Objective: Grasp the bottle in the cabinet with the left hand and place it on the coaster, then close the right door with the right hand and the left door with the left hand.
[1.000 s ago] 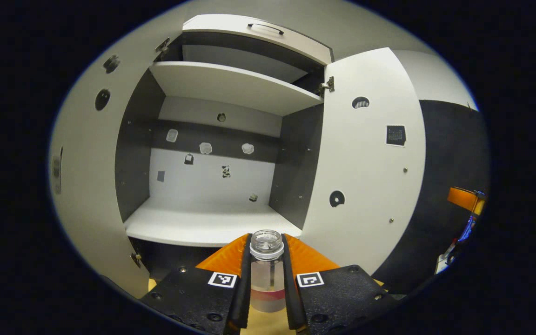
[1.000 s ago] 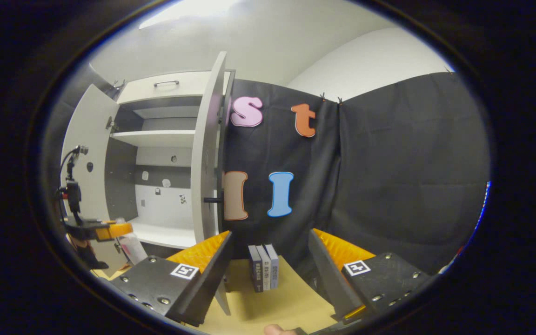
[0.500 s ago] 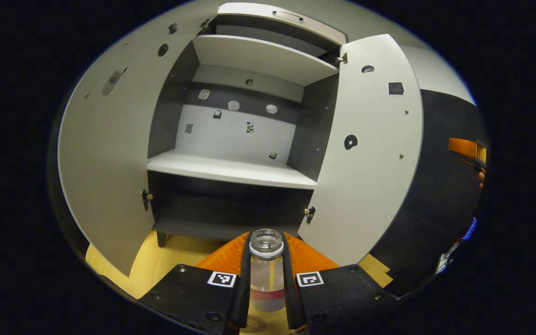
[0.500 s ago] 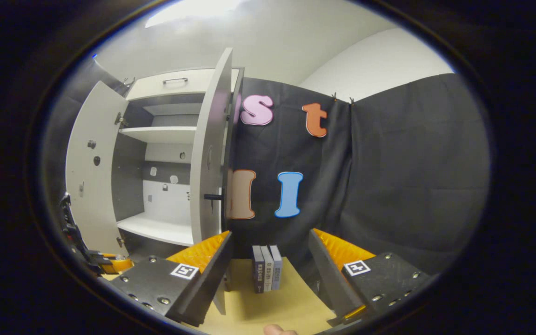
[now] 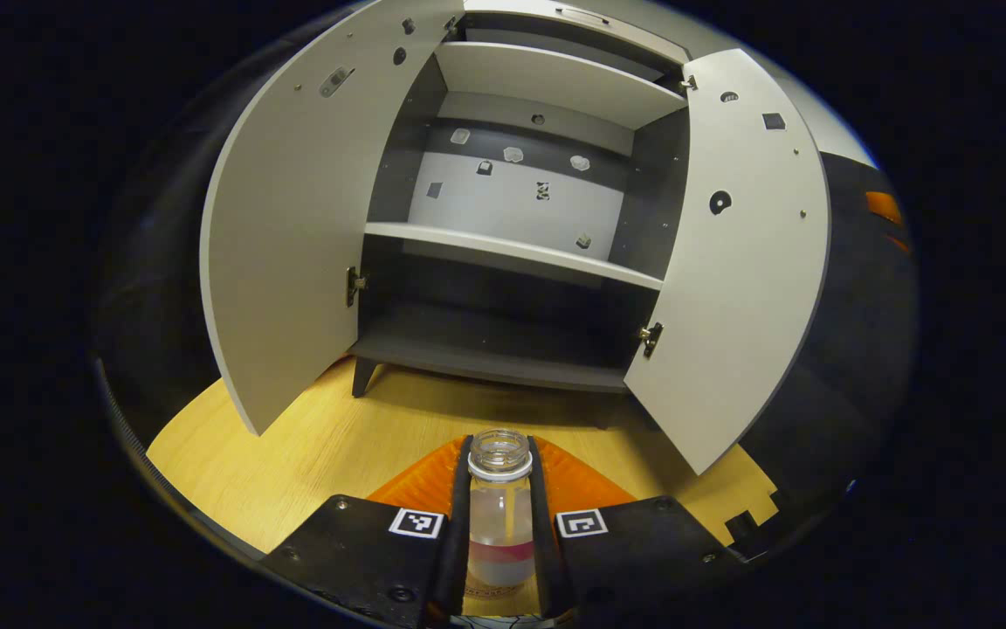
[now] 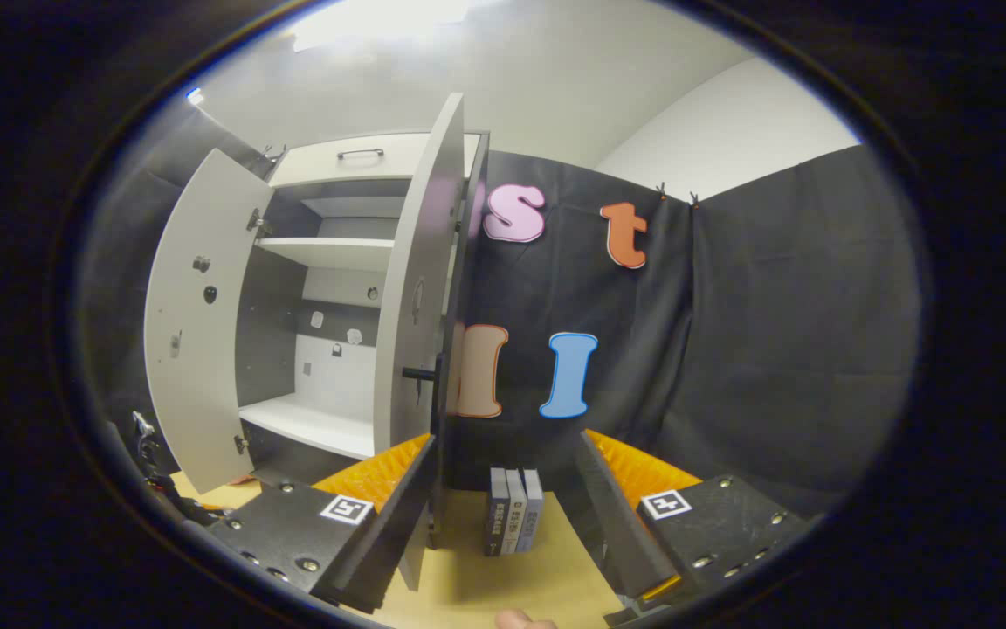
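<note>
A clear uncapped bottle (image 5: 500, 515) with a pink band low on its body stands upright between the black fingers of my left gripper (image 5: 499, 450), which is shut on it, just above the wooden table (image 5: 311, 445). I cannot make out the coaster under the bottle. Ahead, the cabinet stands with its left door (image 5: 293, 227) and right door (image 5: 730, 262) both swung open, and its white shelf (image 5: 512, 249) is bare. In the right gripper view, my right gripper (image 6: 503, 489) is open and holds nothing. It sits close to the right door (image 6: 411, 288), seen edge-on, with its black handle (image 6: 420, 374).
Three dark books (image 6: 513, 511) stand upright on the table beyond the right gripper, against the black cloth wall. The left door (image 6: 197, 323) juts out toward the table. Bare wooden tabletop lies in front of the cabinet's dark lower compartment (image 5: 494, 323).
My left gripper came down and back from shelf height to just above the table, carrying the bottle. The right gripper drifted slightly toward the right door.
</note>
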